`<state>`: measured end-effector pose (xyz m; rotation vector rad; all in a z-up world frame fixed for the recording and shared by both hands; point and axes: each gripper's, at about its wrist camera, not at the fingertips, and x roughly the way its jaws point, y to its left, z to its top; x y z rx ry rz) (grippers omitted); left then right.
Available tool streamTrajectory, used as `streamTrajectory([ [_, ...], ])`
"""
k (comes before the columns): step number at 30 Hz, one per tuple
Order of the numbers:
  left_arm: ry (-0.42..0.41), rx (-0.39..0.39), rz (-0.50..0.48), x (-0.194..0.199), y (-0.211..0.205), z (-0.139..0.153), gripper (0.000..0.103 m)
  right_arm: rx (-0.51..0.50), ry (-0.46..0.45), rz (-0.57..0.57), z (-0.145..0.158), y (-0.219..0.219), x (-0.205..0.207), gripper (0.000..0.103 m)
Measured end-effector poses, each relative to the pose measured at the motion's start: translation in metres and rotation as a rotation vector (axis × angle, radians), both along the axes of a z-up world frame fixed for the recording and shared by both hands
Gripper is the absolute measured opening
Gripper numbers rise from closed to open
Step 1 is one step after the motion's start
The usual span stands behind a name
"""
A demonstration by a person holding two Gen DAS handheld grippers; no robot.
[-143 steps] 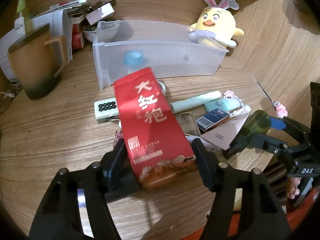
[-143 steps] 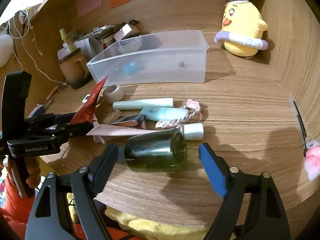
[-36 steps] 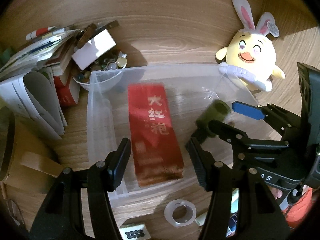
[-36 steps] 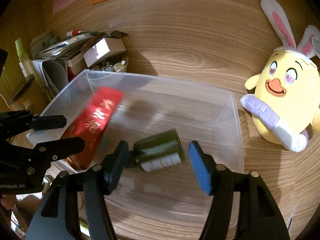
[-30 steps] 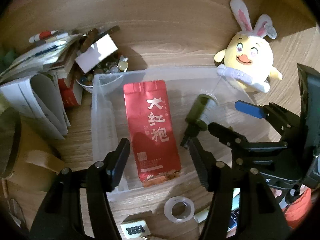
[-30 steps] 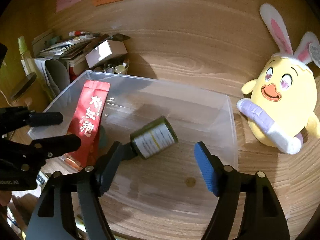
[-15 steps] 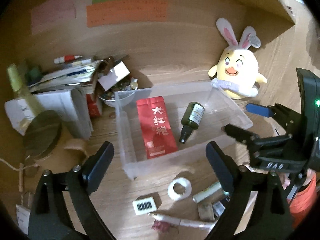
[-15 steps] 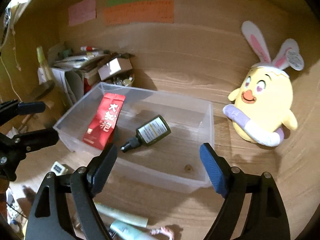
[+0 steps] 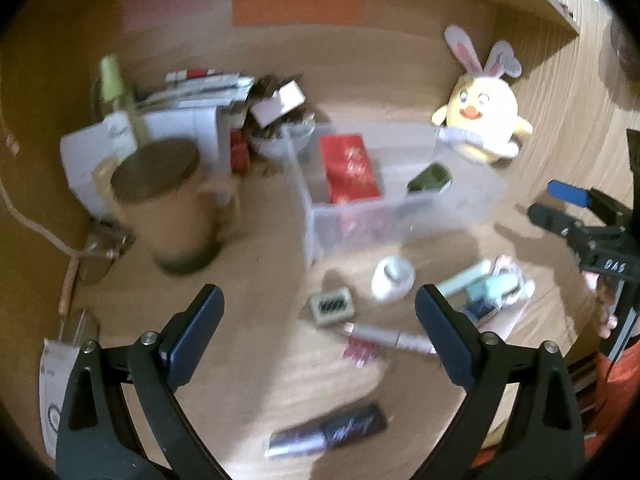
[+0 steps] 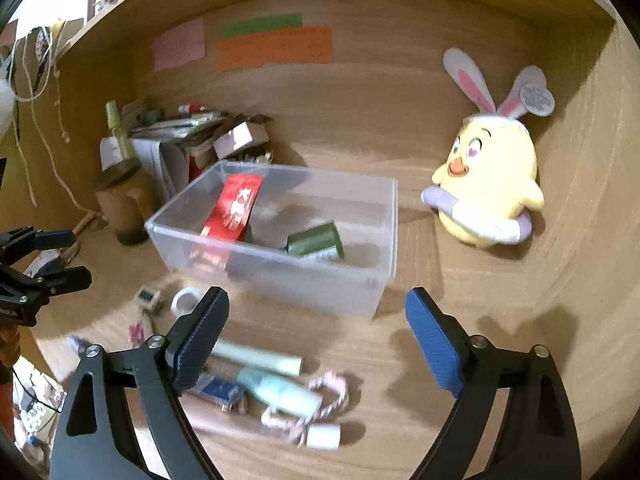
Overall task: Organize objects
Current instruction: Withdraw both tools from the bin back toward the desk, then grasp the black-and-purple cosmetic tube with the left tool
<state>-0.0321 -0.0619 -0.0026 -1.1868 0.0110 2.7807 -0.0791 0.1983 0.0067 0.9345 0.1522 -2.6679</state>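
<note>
- Ahead of both claws, the clear bin (image 10: 276,240) on the bench (image 10: 480,320) holds the red packet (image 10: 234,210) and green bottle (image 10: 314,240).
- The left claw (image 9: 318,318) and right claw (image 10: 316,332) gape wide, empty.
- Next, I judge: pick from the clutter beneath, such as the pale tube (image 10: 256,356).

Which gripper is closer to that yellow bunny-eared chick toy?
Probably the right. The right gripper, open, sits just short of the plush chick; the left gripper, open, hangs back beyond the clear bin.
</note>
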Motion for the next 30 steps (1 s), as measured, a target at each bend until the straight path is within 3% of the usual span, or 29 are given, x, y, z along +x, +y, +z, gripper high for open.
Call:
streamTrajectory([
  [13,-0.099,0.043,-0.044,0.054,-0.007,-0.05,0.097,-0.074,-0.171,0.002,-0.048,0.017,0.038,0.088],
  [28,-0.076,-0.01,-0.101,0.058,0.0,-0.072,0.097,0.107,-0.2,0.044,-0.077,0.009,0.037,0.087],
  [30,-0.074,-0.009,-0.105,0.055,0.002,-0.073,0.091,0.123,-0.194,0.067,-0.077,0.006,0.034,0.086],
])
